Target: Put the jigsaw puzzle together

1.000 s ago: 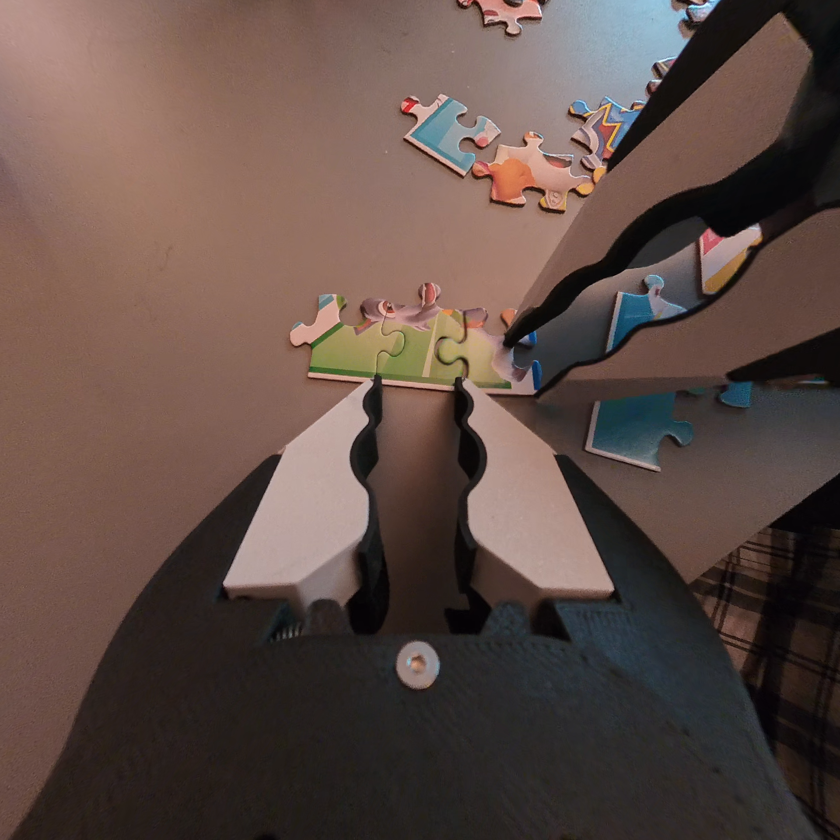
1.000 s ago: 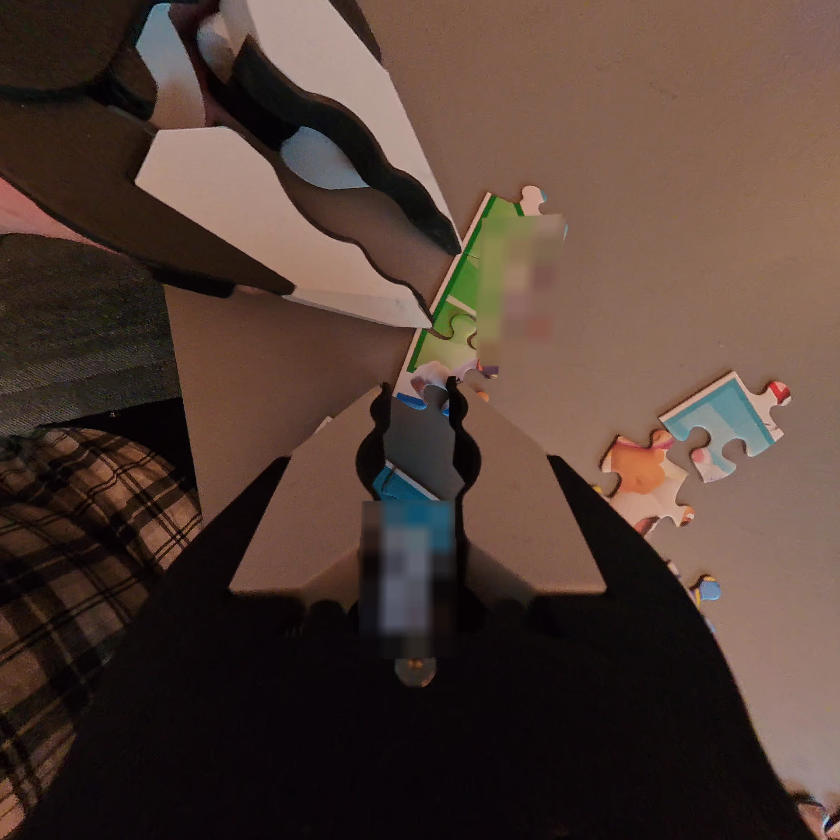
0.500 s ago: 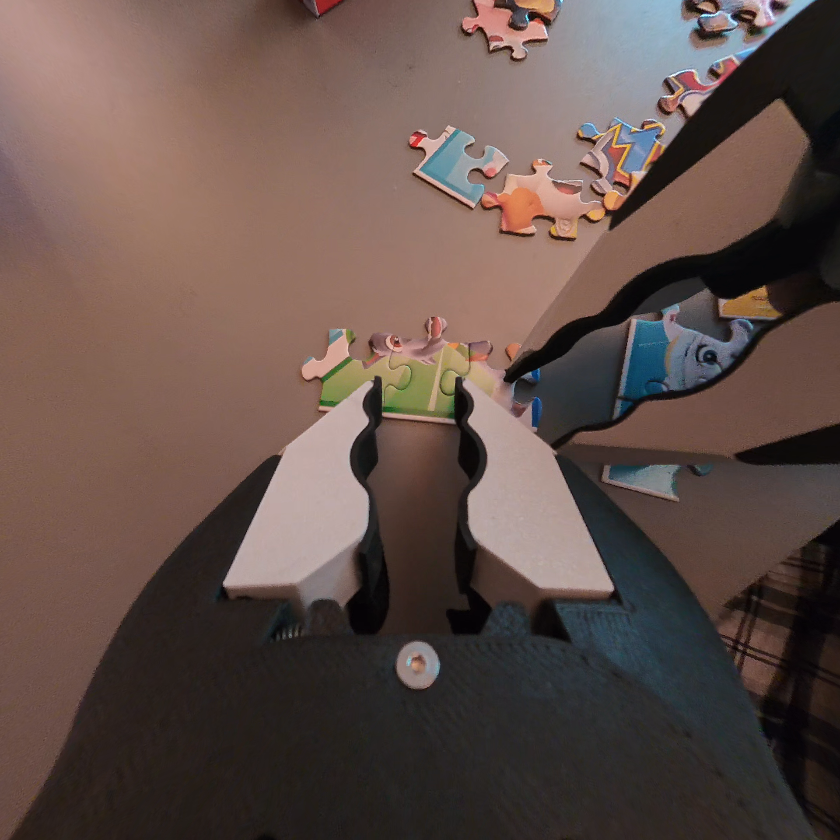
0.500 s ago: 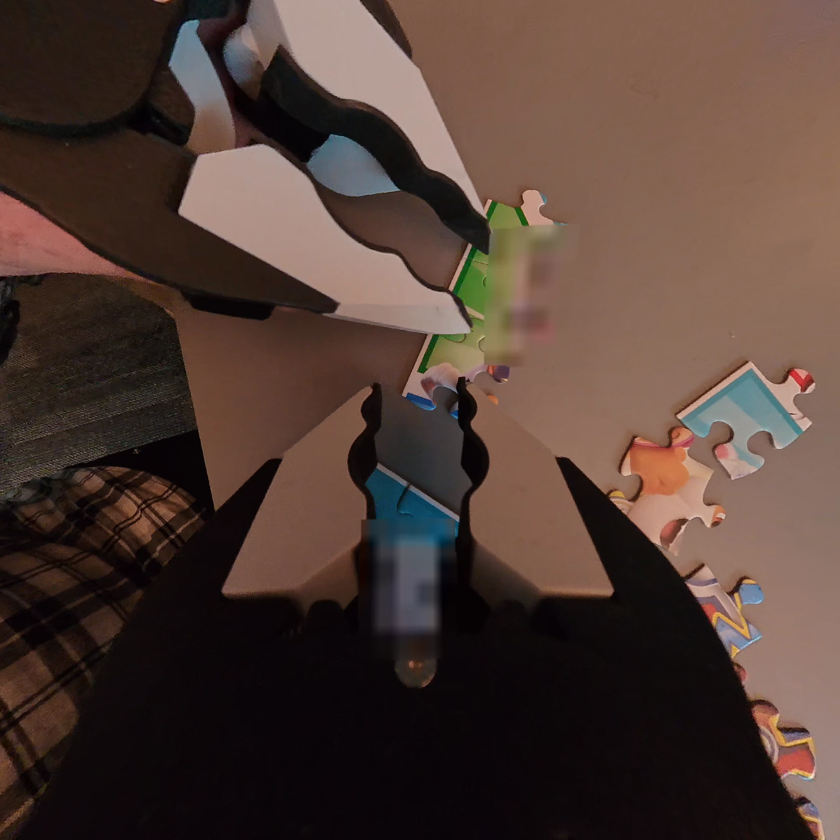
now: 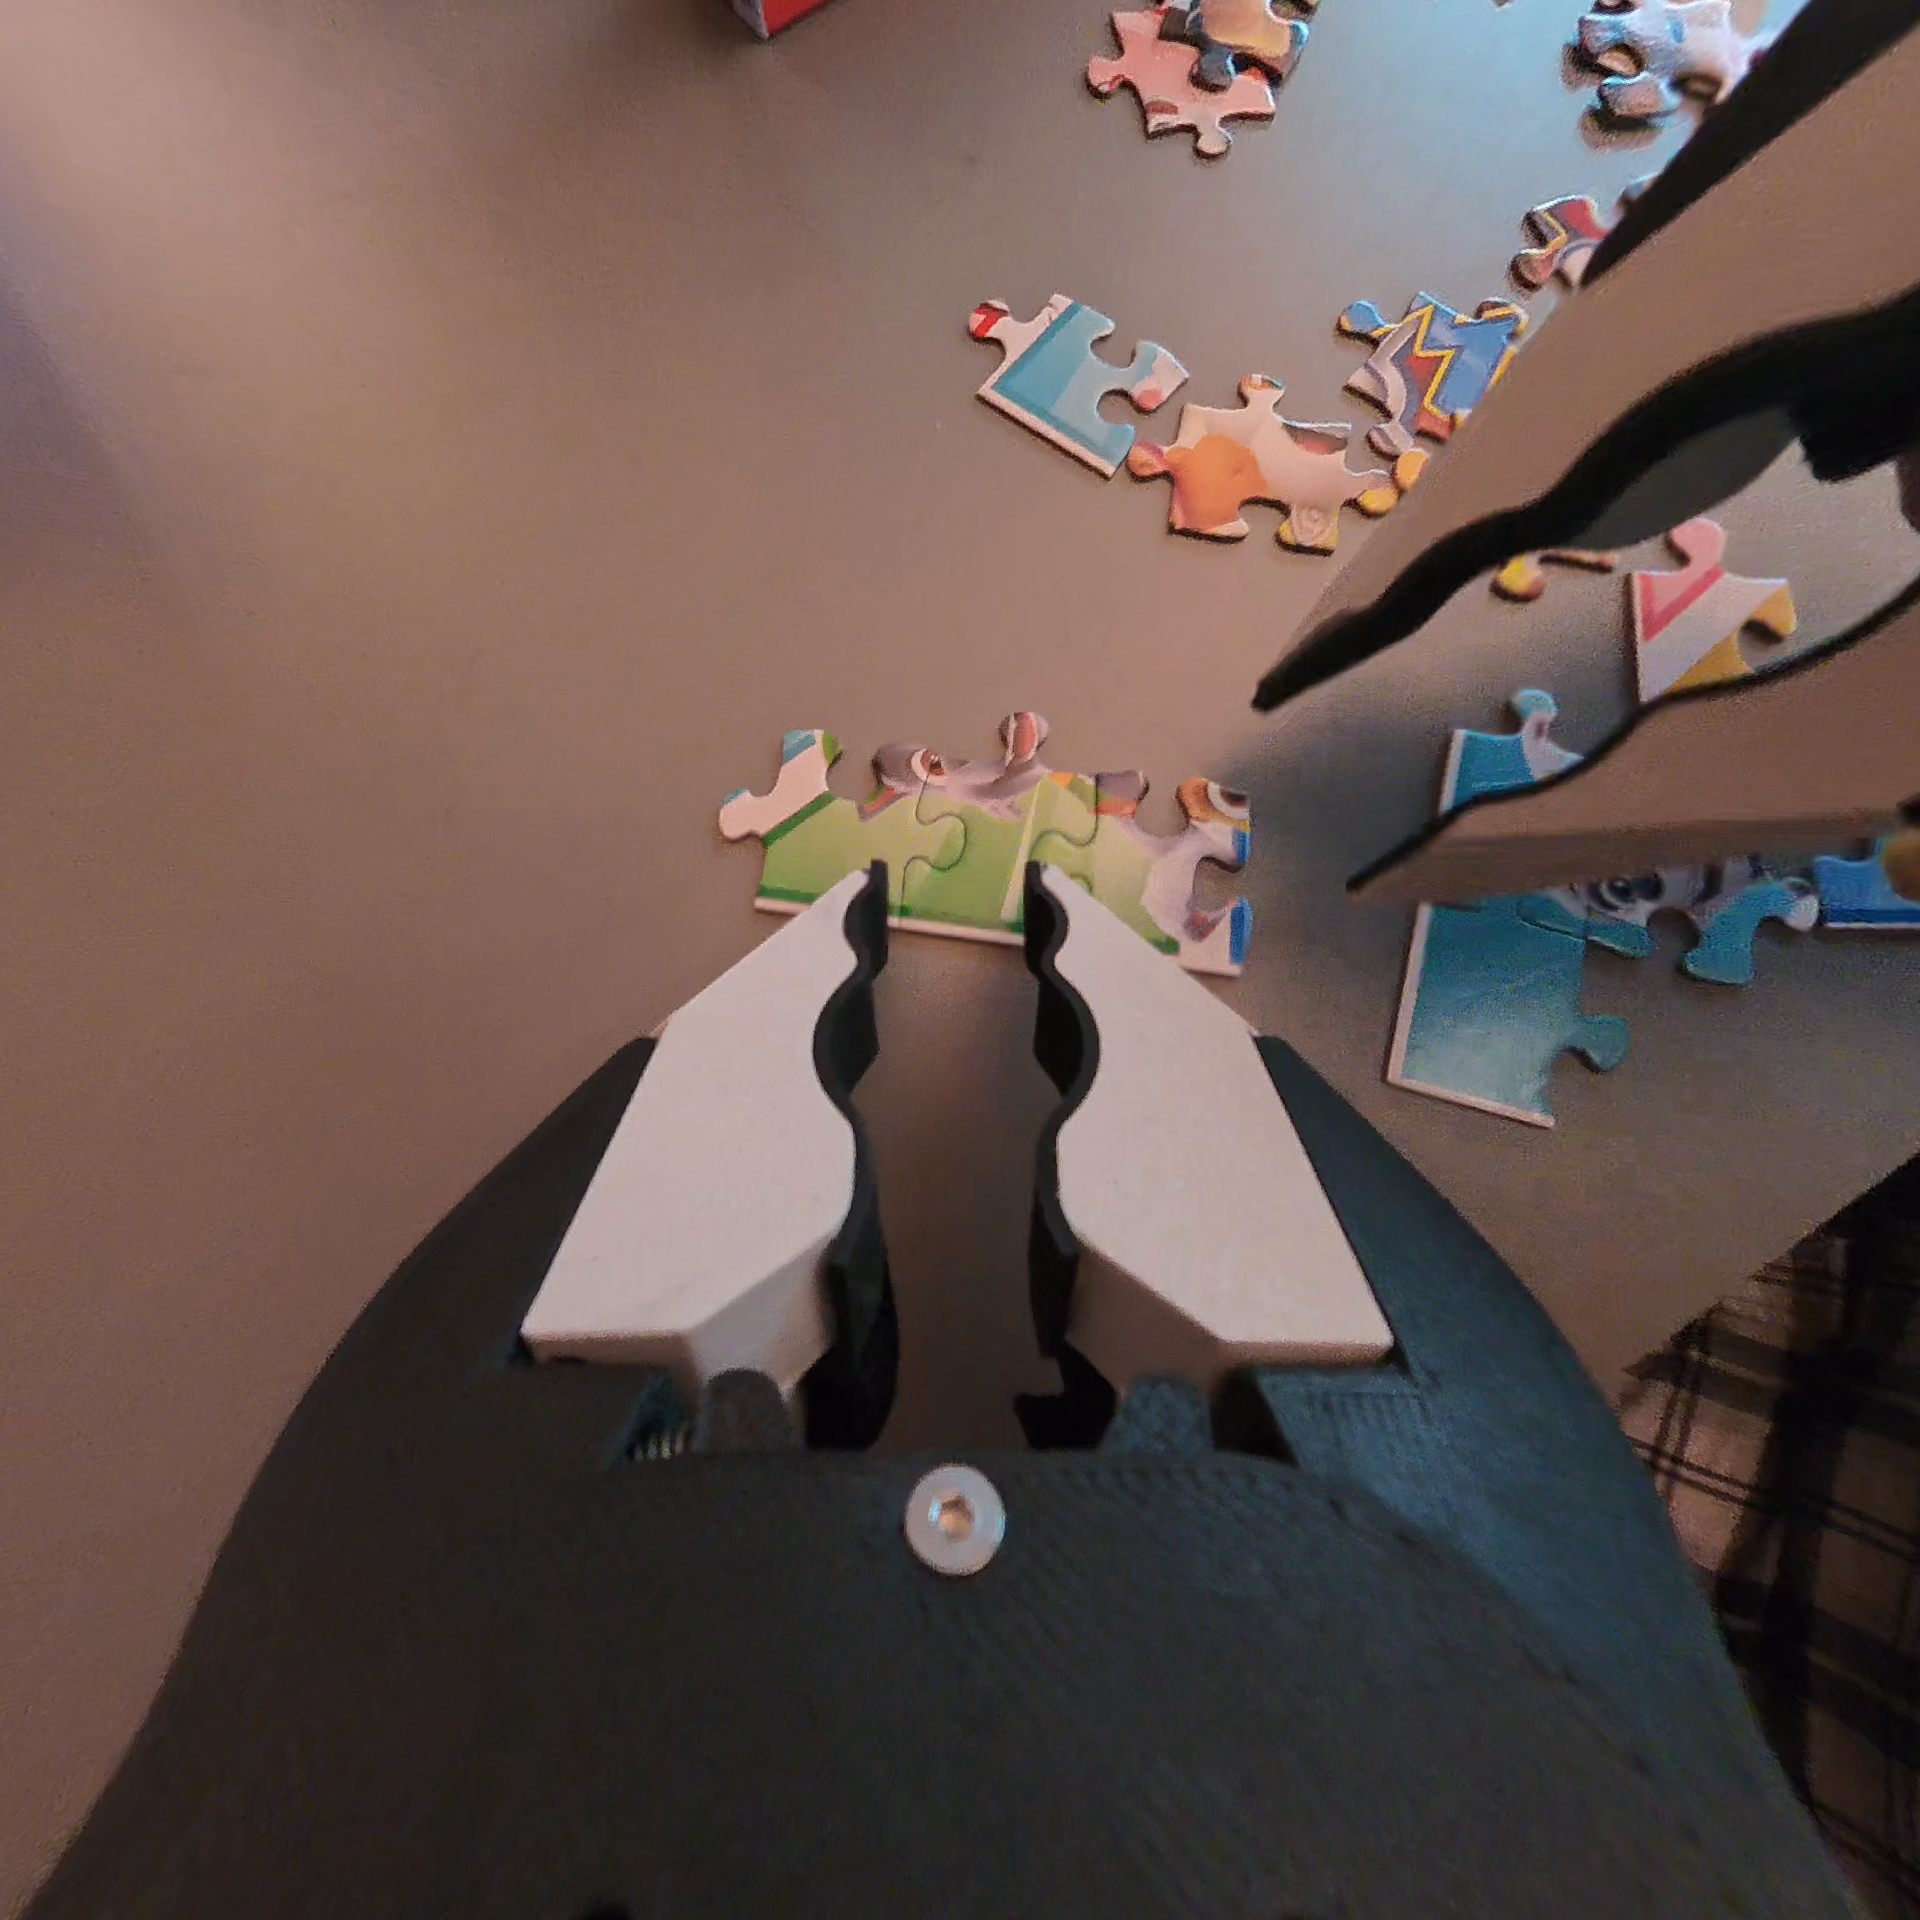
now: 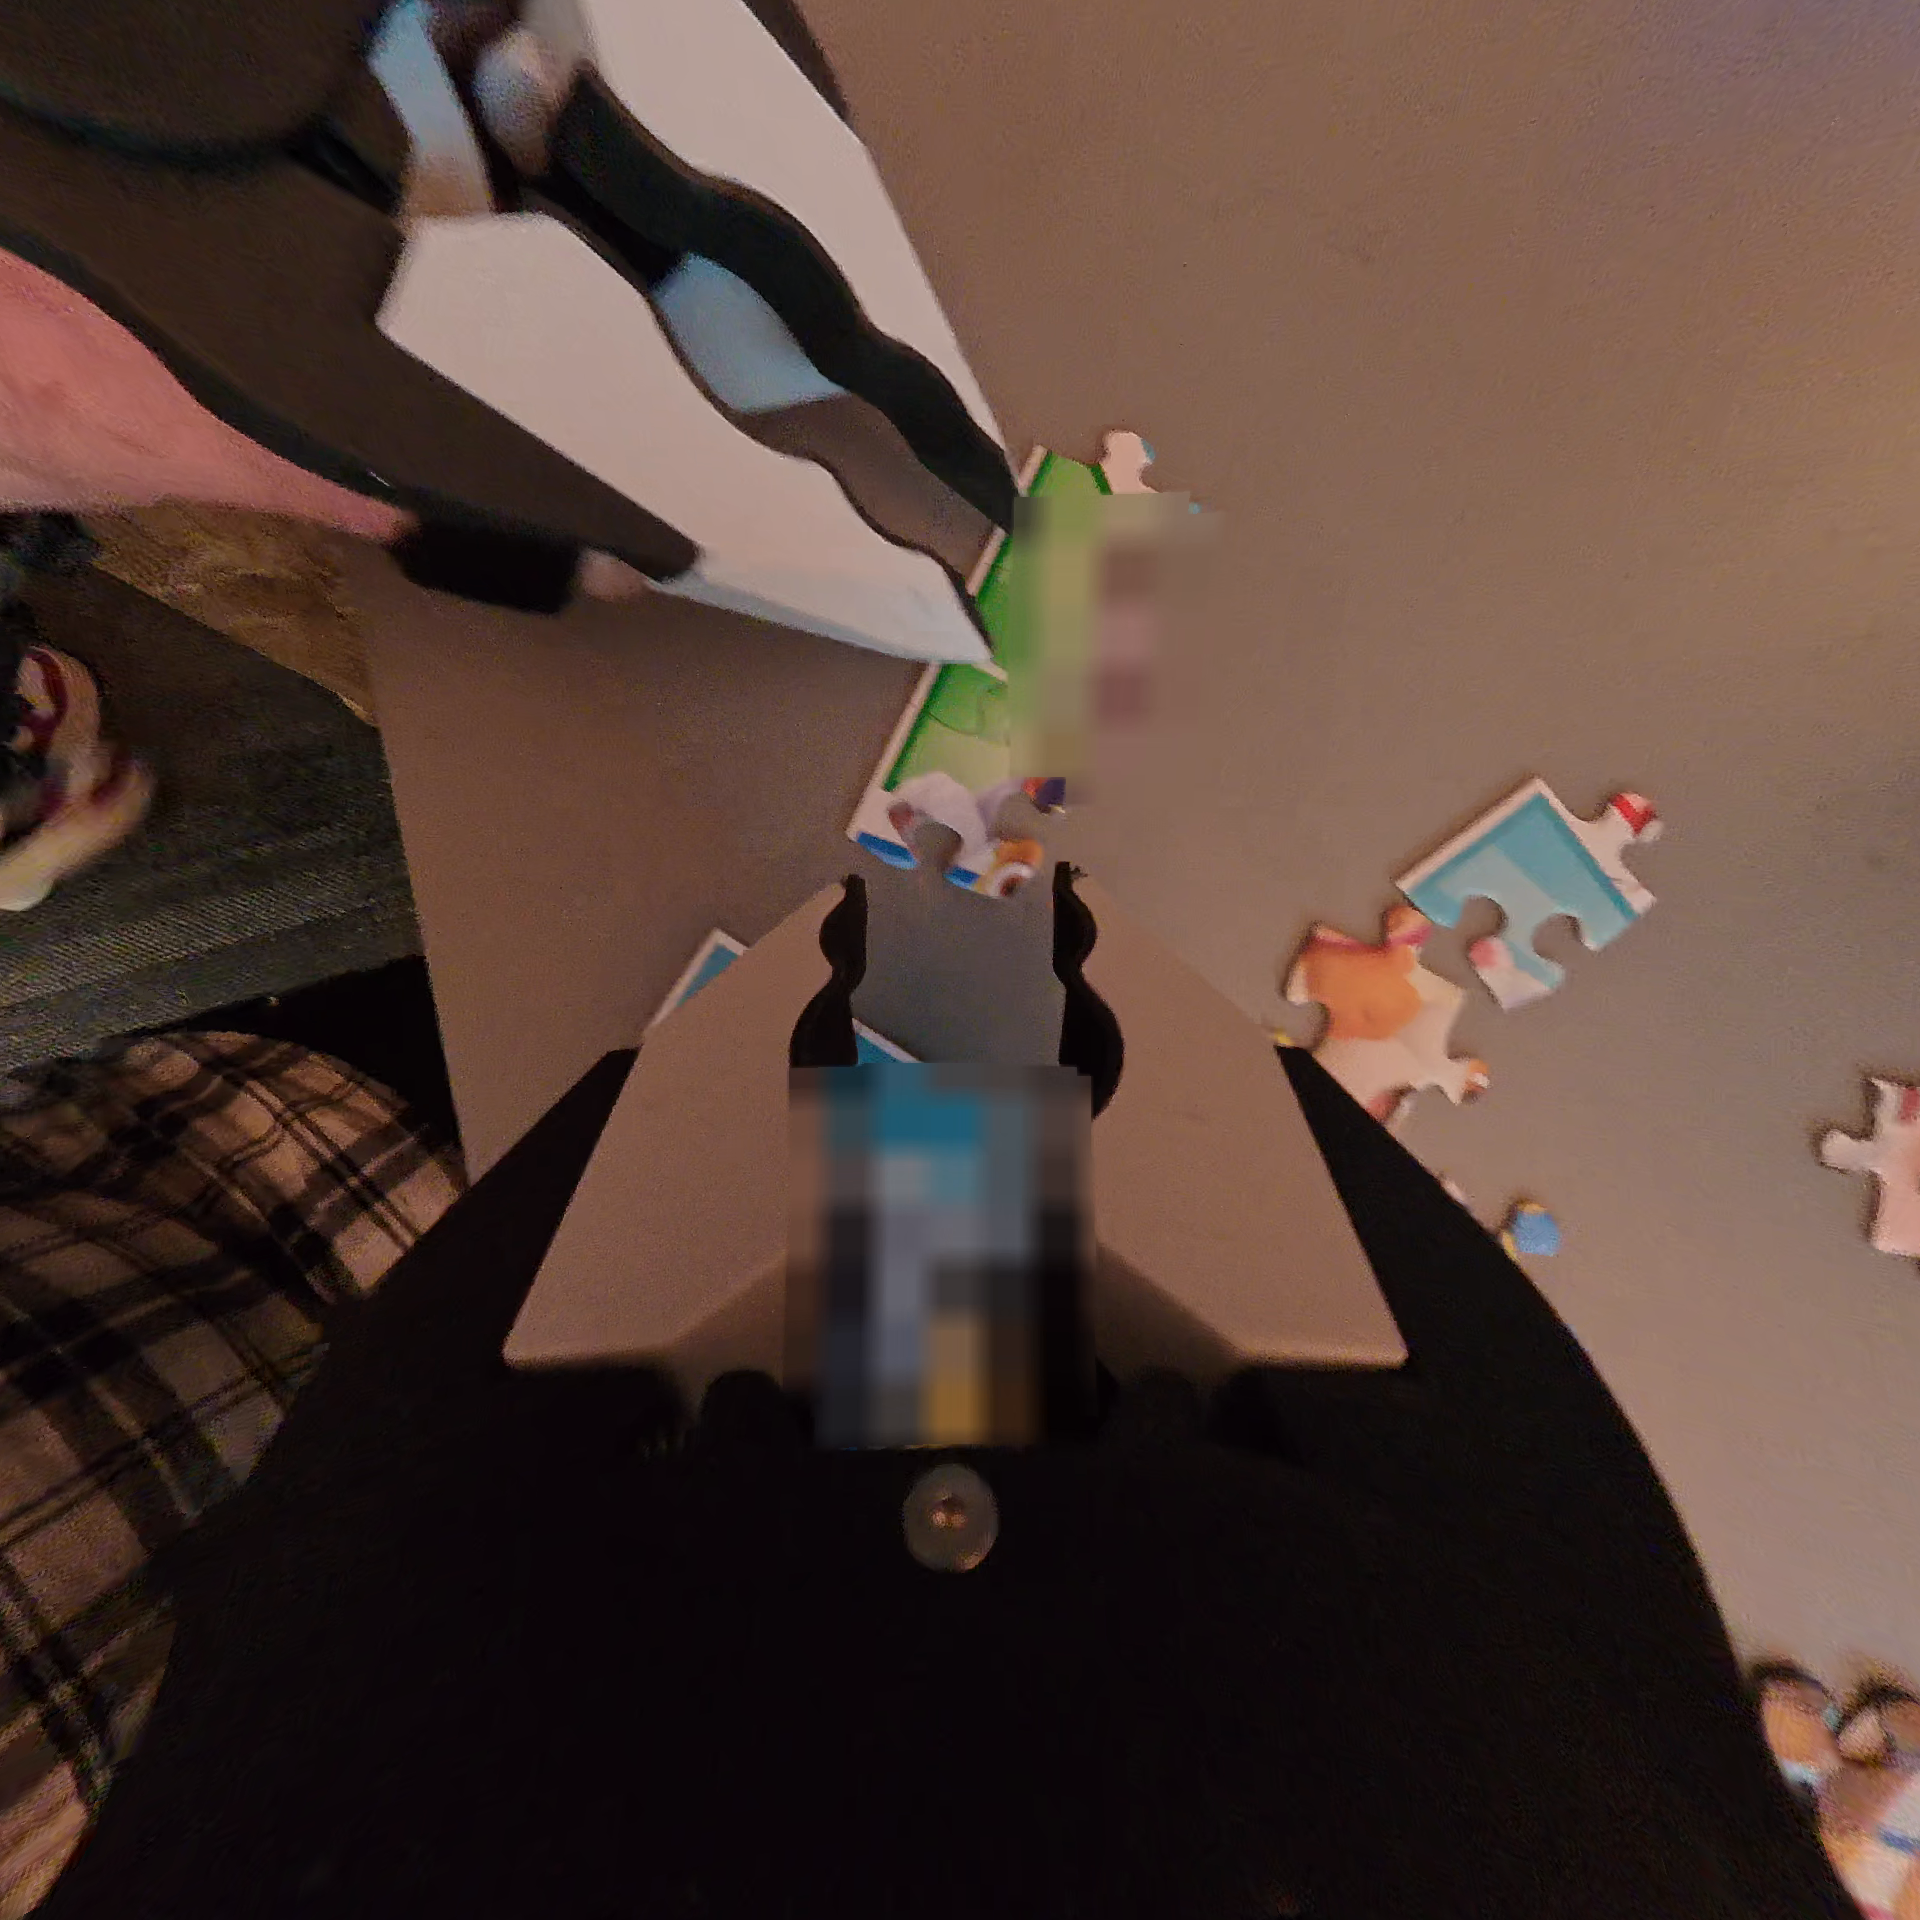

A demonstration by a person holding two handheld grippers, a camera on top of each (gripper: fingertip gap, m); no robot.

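Observation:
A joined strip of green-bottomed puzzle pieces (image 5: 987,847) lies on the grey table (image 5: 520,520). My left gripper (image 5: 956,878) is open and empty, its tips just over the strip's near edge. My right gripper (image 5: 1309,790) hovers open and empty to the right of the strip, apart from it. In the right wrist view the strip (image 6: 951,727) lies ahead of my right gripper (image 6: 956,881), with my left gripper (image 6: 992,571) over its left side. A joined group of blue pieces (image 5: 1496,997) lies under the right gripper; a corner of it (image 6: 717,951) shows there.
Loose pieces lie farther back: a blue one (image 5: 1070,379) (image 6: 1527,883), an orange one (image 5: 1247,473) (image 6: 1371,997) and several more (image 5: 1195,62). A red box corner (image 5: 769,12) is at the far edge. The table edge is near, with plaid cloth (image 5: 1818,1455) (image 6: 156,1195) beyond it. Left tips to right tips: about 6 cm.
My right gripper has lifted off the strip's right end and drawn back to the right. Both grippers have risen a little, so more of the table shows. The strip has not moved.

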